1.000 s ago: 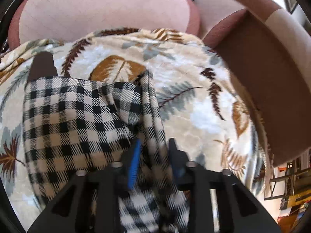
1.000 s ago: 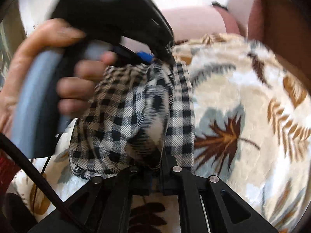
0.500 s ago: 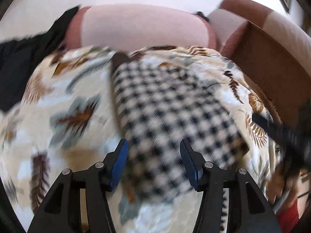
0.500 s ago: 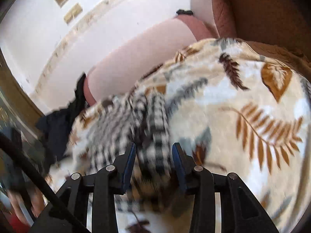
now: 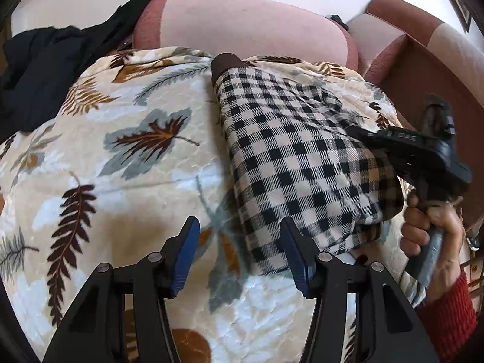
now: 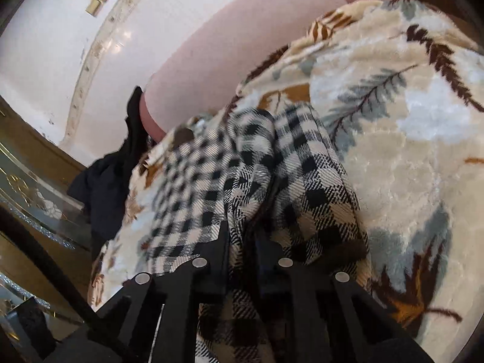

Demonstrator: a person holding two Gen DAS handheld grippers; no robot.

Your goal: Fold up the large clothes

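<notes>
A black-and-cream checked garment (image 5: 296, 163) lies folded on a leaf-patterned blanket (image 5: 136, 157). My left gripper (image 5: 240, 251) is open just above the garment's near edge, and its blue pads (image 5: 187, 251) touch no cloth. In the left wrist view, a hand (image 5: 429, 227) in a red sleeve holds my right gripper (image 5: 360, 131) at the garment's right edge. In the right wrist view, the right gripper (image 6: 243, 242) is closing, with a bunched fold of the checked garment (image 6: 272, 166) pinched between its fingers.
A black garment (image 5: 45, 69) is heaped at the blanket's far left and also shows as the black garment (image 6: 106, 181). A pink sofa cushion (image 5: 242, 24) rises behind, and a brown sofa arm (image 5: 423, 69) stands to the right. Gold-trimmed furniture (image 6: 30, 181) stands beyond the sofa's end.
My left gripper let go of the checked cloth, opened and drew back to the left. The right gripper opened, swung across the garment and closed on its edge again. The garment now lies flatter.
</notes>
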